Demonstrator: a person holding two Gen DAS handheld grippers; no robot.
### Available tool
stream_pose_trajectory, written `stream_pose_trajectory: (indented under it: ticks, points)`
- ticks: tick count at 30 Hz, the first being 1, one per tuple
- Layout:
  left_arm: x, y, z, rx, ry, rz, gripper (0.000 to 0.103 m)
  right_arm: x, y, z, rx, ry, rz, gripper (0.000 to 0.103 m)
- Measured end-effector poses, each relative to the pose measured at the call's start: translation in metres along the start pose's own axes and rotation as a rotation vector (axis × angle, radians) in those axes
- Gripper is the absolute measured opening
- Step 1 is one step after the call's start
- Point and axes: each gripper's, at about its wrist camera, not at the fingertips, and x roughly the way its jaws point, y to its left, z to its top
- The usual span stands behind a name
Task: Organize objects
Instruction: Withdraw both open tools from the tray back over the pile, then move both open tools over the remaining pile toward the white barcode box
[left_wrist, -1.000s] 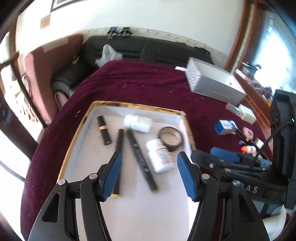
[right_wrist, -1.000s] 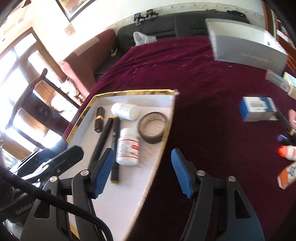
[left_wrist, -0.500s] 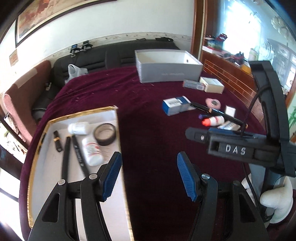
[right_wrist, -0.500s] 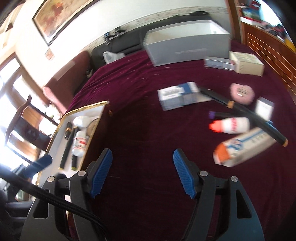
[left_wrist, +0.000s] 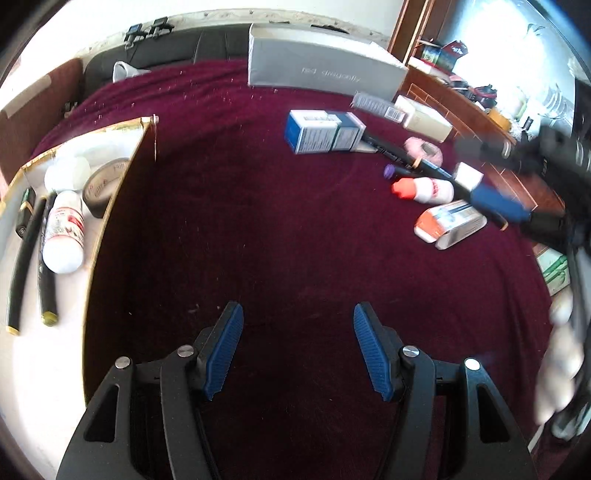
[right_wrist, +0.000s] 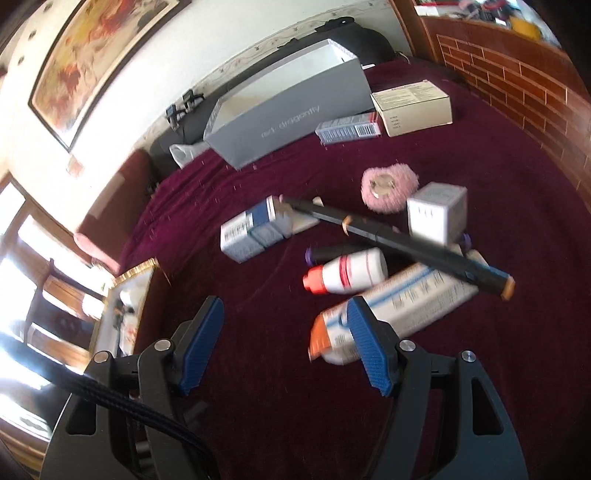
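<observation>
While nothing sits between them, both grippers' fingers (left_wrist: 224, 352) (right_wrist: 364, 343) stand apart, empty.

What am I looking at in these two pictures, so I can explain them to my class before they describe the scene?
Each picture comes from a camera on a hand-held claw, looking along its two blue-padded fingers. There is no robot; a person carries one claw in each hand.

The left claw is open and empty above a dark red cloth. At its left is a gold-edged tray with a white bottle, a tape roll and dark pens already in it.

The right claw is also open and empty. Ahead of it lie loose things: a long orange-and-white box, a red-capped bottle, a black pen, a blue-and-white box, and an open grey box behind.
</observation>
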Motion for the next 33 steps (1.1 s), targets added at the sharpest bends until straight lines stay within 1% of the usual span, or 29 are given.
stream_pose_trajectory:
  ticks: [1,2,3,4,6,7,9,12,14,16,18,20,21,23,24,25,26,27,28,29,30,31,33]
  points:
    - [0.001,-0.001,-0.001,0.007,-0.005,0.004,0.056,0.002,0.000,0.006,0.010,-0.005,0.024,0.069]
    - [0.002,-0.001,-0.003,0.012,-0.009,0.006,0.057,0.007,0.002,0.014,0.021,-0.010,0.056,0.073]
    - [0.002,-0.002,-0.005,0.020,-0.023,0.007,0.061,0.011,0.004,0.021,0.030,-0.010,0.081,0.076]
    - [0.002,-0.005,-0.010,0.035,-0.049,0.008,0.063,0.016,0.007,0.028,0.040,-0.007,0.102,0.077]
    - [0.004,-0.008,-0.009,0.058,-0.038,-0.008,0.079,0.035,0.010,0.046,0.072,0.011,0.150,0.077]
    - [0.004,-0.009,-0.009,0.058,-0.038,-0.025,0.082,0.043,0.012,0.052,0.081,0.018,0.161,0.077]
    - [0.005,-0.008,-0.007,0.056,-0.039,-0.039,0.088,0.064,0.015,0.071,0.089,0.037,0.159,0.077]
    - [0.008,-0.012,-0.006,0.074,-0.031,-0.039,0.095,0.095,0.022,0.096,0.065,0.074,0.148,0.077]
    - [0.008,-0.014,-0.008,0.087,-0.025,-0.038,0.098,0.115,0.030,0.109,0.029,0.106,0.125,0.077]
    - [0.007,-0.014,-0.008,0.085,-0.028,-0.041,0.099,0.134,0.035,0.116,0.026,0.161,0.143,0.077]
    - [0.008,-0.013,-0.007,0.081,-0.029,-0.054,0.101,0.152,0.039,0.116,0.017,0.233,0.163,0.077]
    - [0.008,-0.012,-0.007,0.075,-0.032,-0.065,0.101,0.165,0.045,0.106,-0.006,0.316,0.187,0.077]
    - [0.007,-0.011,-0.007,0.071,-0.033,-0.070,0.101,0.166,0.048,0.100,-0.014,0.347,0.221,0.078]
    - [0.008,-0.010,-0.006,0.068,-0.035,-0.076,0.101,0.165,0.055,0.081,-0.017,0.447,0.343,0.079]
    - [0.008,-0.010,-0.007,0.068,-0.035,-0.077,0.101,0.162,0.057,0.072,-0.022,0.489,0.378,0.080]
    - [0.007,-0.011,-0.007,0.066,-0.036,-0.079,0.101,0.158,0.058,0.062,-0.032,0.519,0.403,0.081]
    - [0.007,-0.010,-0.007,0.064,-0.037,-0.082,0.101,0.148,0.059,0.053,-0.037,0.538,0.458,0.081]
    - [0.007,-0.010,-0.007,0.062,-0.037,-0.084,0.101,0.140,0.057,0.047,-0.019,0.561,0.516,0.081]
    - [0.007,-0.009,-0.007,0.062,-0.038,-0.087,0.101,0.134,0.055,0.042,0.006,0.593,0.554,0.081]
    - [0.006,-0.010,-0.008,0.063,-0.037,-0.085,0.101,0.123,0.052,0.037,0.023,0.602,0.586,0.081]
    - [0.007,-0.010,-0.008,0.063,-0.037,-0.084,0.101,0.113,0.050,0.035,0.016,0.583,0.589,0.081]
    - [0.007,-0.010,-0.008,0.064,-0.036,-0.086,0.101,0.102,0.047,0.034,0.005,0.557,0.579,0.081]
    - [0.007,-0.009,-0.008,0.063,-0.036,-0.087,0.101,0.078,0.038,0.031,-0.002,0.471,0.545,0.081]
